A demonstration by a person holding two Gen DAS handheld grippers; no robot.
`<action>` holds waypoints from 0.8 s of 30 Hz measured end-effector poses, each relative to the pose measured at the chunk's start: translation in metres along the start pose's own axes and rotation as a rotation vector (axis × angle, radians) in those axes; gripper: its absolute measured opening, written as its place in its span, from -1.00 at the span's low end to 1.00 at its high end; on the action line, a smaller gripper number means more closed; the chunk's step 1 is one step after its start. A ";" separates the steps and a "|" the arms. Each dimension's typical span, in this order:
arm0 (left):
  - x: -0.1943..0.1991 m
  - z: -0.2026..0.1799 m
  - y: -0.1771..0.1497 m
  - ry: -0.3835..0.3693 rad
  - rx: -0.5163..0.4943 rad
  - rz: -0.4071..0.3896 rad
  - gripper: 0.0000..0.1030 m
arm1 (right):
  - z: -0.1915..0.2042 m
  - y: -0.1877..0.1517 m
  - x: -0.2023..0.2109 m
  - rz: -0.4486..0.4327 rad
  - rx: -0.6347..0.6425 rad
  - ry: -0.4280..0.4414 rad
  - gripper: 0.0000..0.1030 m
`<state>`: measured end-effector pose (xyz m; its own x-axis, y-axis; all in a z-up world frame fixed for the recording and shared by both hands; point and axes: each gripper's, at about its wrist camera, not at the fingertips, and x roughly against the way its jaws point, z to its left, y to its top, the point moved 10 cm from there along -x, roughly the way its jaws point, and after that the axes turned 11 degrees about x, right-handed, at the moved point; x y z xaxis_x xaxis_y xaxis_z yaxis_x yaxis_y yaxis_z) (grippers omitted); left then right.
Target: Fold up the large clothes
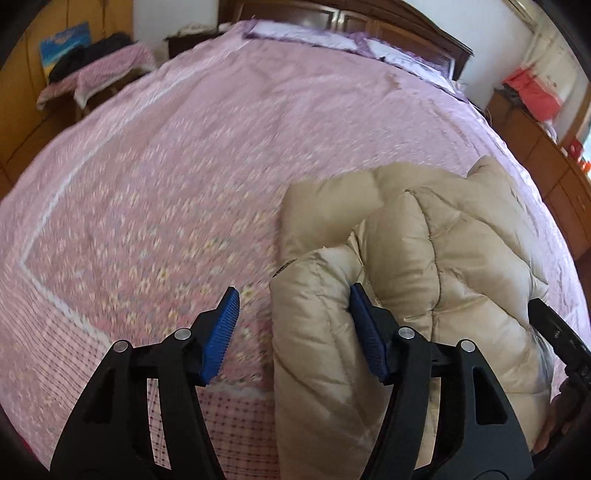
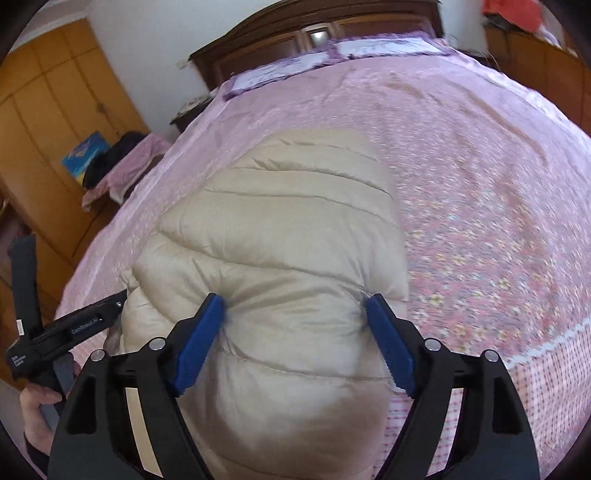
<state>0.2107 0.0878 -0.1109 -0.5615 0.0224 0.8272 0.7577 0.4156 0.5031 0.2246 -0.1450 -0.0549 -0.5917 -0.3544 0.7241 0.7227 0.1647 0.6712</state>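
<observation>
- Nearest, the right gripper (image 2: 295,343) stands wide and straddles a puffed fold of the beige down jacket (image 2: 280,236). Both blue pads (image 2: 199,343) dent the fabric at its sides, so it looks clamped on that bulge, though motion blur makes this uncertain.
- The left gripper (image 1: 295,332) is about half open. Its right-hand pad (image 1: 367,332) touches a rolled edge of the jacket (image 1: 424,258), while the other pad hangs over bare bedspread (image 1: 147,184), so nothing is gripped.
- The jacket lies bundled on the near part of the bed, its long axis running away toward the headboard (image 2: 314,33).
- From the left gripper the jacket lies to the right, so the right gripper is nearer its bulk.
</observation>
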 end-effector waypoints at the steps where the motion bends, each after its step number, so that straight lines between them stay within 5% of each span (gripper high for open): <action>1: -0.001 0.004 -0.002 -0.004 0.010 0.001 0.28 | 0.000 -0.002 -0.002 -0.001 0.011 -0.007 0.56; 9: 0.027 0.006 -0.015 -0.042 0.001 -0.031 0.32 | -0.001 -0.005 0.013 -0.012 0.020 -0.002 0.59; 16: 0.090 -0.004 -0.047 -0.122 -0.054 -0.084 0.84 | 0.003 -0.023 0.069 -0.057 0.010 -0.031 0.89; 24: 0.120 -0.016 -0.096 -0.102 -0.098 -0.089 0.91 | 0.015 -0.066 0.102 -0.025 -0.004 -0.045 0.89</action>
<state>0.0758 0.0365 -0.0562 -0.6547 0.0841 0.7512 0.7298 0.3291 0.5992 0.1111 -0.1782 -0.0230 -0.6253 -0.3165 0.7133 0.7086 0.1526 0.6889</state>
